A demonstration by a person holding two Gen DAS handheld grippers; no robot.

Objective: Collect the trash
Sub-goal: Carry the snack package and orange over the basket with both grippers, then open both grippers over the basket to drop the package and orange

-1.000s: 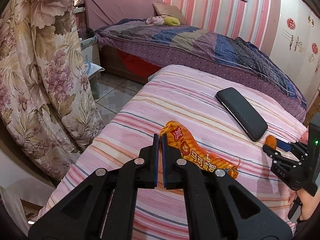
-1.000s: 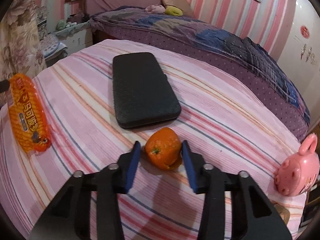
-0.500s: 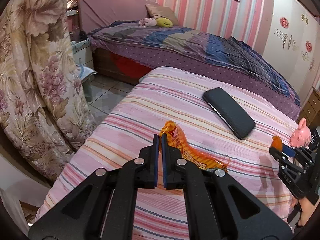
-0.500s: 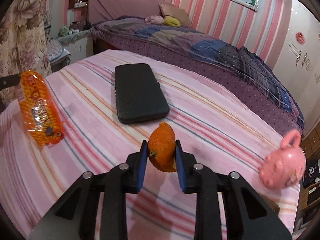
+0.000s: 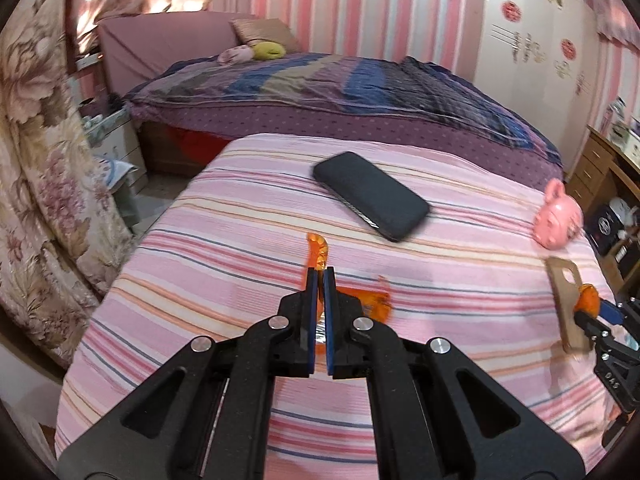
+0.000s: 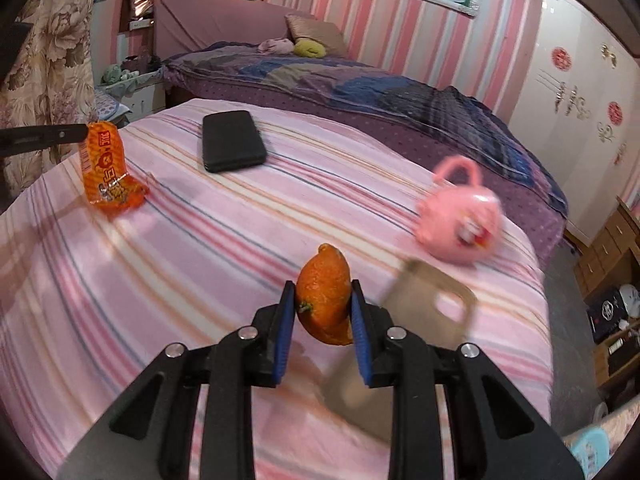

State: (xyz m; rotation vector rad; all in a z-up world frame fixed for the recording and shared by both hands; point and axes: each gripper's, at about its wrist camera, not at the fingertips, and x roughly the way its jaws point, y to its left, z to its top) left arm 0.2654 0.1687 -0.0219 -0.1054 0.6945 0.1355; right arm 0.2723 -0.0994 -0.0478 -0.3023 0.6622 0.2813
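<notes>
Two hand-held grippers clamped, left (image 5: pixel 319 276) on orange wrapper (image 6: pixel 107 172), right (image 6: pixel 322 298) on orange peel (image 6: pixel 325 300)

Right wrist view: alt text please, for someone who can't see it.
The right gripper clamps an orange peel above a pink striped bedspread. At far left, the left gripper holds an orange snack wrapper; a black case and pink piggy bank lie beyond.
</notes>
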